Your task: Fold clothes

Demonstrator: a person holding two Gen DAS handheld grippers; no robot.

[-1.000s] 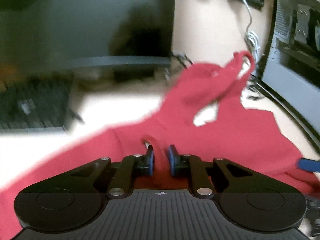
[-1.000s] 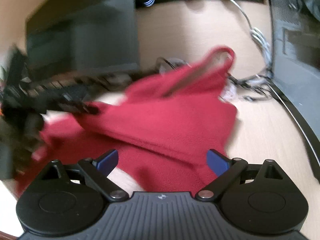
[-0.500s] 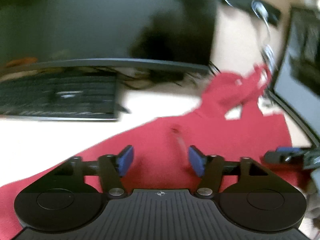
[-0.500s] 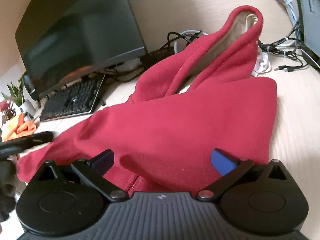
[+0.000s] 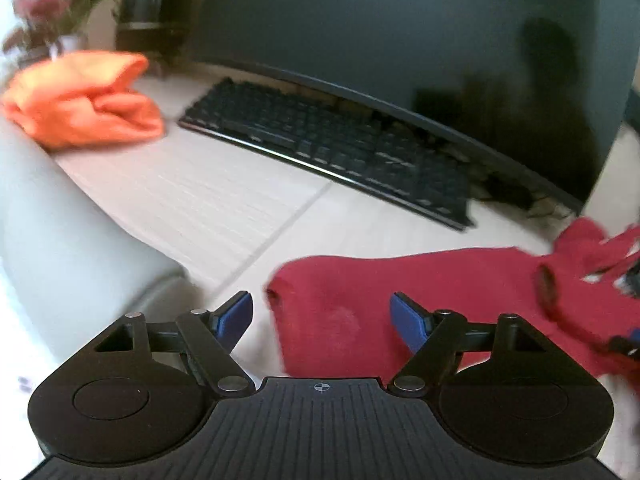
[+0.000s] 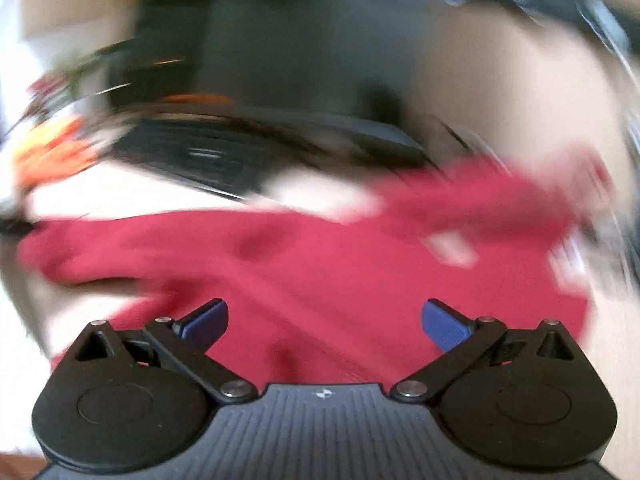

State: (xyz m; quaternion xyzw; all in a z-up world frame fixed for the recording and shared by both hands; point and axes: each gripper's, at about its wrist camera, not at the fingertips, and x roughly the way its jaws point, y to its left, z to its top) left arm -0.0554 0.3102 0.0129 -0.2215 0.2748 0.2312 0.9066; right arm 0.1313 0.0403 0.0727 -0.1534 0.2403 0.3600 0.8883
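A red fleece garment [image 5: 440, 292] lies spread on the pale desk, its left sleeve end [image 5: 320, 320] reaching toward me. My left gripper [image 5: 322, 318] hovers over that sleeve end with its jaws opening and its blue pads clear of the cloth. In the blurred right wrist view the same red garment [image 6: 320, 272] fills the middle, and my right gripper [image 6: 324, 322] stands wide open above it, gripping nothing. An orange folded garment [image 5: 84, 96] rests at the far left of the desk.
A black keyboard [image 5: 328, 144] and a dark curved monitor [image 5: 400, 36] stand behind the garment. A potted plant [image 5: 44, 12] and a dark round device [image 5: 152, 8] sit at the back left. A grey rounded surface [image 5: 60, 240] borders the desk on the left.
My left gripper let go of the red cloth, opened and swung left to the sleeve end. The right gripper opened a little wider and shifted over the garment; its view blurred.
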